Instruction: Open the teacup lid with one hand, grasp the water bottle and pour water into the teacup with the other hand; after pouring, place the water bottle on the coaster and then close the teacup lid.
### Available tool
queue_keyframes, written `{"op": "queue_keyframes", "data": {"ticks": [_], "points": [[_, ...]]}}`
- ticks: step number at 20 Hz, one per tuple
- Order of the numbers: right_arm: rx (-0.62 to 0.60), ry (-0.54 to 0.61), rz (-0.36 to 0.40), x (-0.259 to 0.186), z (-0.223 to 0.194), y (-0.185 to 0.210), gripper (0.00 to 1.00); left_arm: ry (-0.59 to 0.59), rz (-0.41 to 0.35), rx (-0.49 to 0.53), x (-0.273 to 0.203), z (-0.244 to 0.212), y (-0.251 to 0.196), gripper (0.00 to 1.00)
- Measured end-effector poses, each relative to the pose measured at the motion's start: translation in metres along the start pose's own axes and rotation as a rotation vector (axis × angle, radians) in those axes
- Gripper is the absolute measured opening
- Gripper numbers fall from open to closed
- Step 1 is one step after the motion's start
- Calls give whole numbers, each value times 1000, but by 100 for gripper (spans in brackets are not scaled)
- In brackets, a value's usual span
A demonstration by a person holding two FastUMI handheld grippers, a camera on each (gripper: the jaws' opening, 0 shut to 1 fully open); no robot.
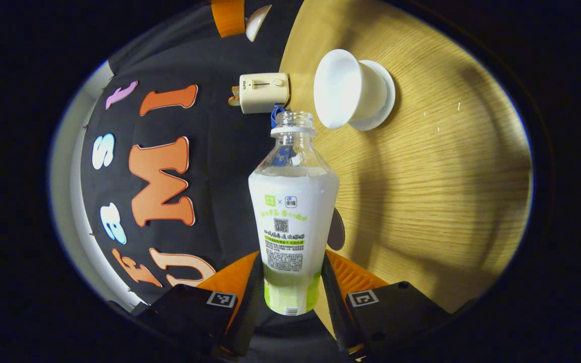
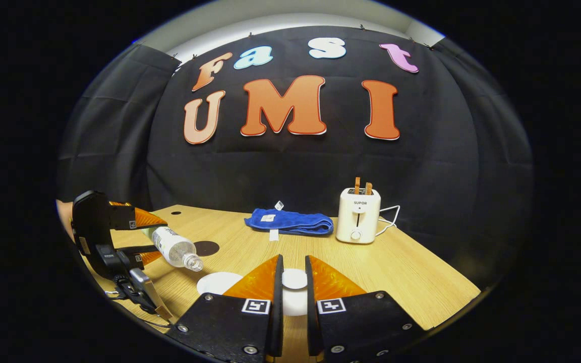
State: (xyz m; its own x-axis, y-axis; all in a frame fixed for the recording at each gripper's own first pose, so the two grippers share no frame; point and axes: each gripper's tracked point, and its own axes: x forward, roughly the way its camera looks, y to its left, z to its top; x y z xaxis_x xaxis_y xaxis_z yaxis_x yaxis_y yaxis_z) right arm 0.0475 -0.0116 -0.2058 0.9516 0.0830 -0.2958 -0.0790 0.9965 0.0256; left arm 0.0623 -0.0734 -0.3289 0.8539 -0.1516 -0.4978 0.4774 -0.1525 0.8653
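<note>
The left gripper [image 1: 290, 282] clamps the lower body of the uncapped water bottle [image 1: 293, 217], which is tilted mouth-first toward the open white teacup [image 1: 343, 88] on its saucer. The thin plastic is likely to flex and slip, so grip at the labelled waist. The right gripper [image 2: 291, 287] pinches the white teacup lid [image 2: 294, 279] above the wooden table [image 2: 411, 272]. The porcelain is brittle.
</note>
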Motion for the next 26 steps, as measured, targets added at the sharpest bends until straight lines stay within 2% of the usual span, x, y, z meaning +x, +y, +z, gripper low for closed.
{"op": "queue_keyframes", "data": {"ticks": [2, 7, 9, 15, 16, 20, 21, 26], "points": [[-2, -1, -1, 0, 0, -1, 19, 5, 12, 34, -1, -2, 5, 63], [5, -2, 2, -1, -1, -3, 19, 10, 29, 96, 0, -3, 13, 66], [9, -3, 1, -2, -1, -5, 20, 8, 33, 112, 0, -2, 15, 68], [18, -9, -5, -3, -1, -8, 19, 2, 42, 141, -3, 2, 20, 66], [19, -7, -3, -4, 0, -8, 19, 1, 45, 146, -4, 1, 21, 68], [18, -9, -2, -5, 0, -7, 19, -5, 52, 167, -3, 2, 26, 63], [15, -8, -2, -5, 0, -8, 19, -5, 55, 177, -3, 3, 27, 68], [20, -13, -7, -6, 1, -10, 19, -20, 73, 214, -3, 10, 34, 66]]}}
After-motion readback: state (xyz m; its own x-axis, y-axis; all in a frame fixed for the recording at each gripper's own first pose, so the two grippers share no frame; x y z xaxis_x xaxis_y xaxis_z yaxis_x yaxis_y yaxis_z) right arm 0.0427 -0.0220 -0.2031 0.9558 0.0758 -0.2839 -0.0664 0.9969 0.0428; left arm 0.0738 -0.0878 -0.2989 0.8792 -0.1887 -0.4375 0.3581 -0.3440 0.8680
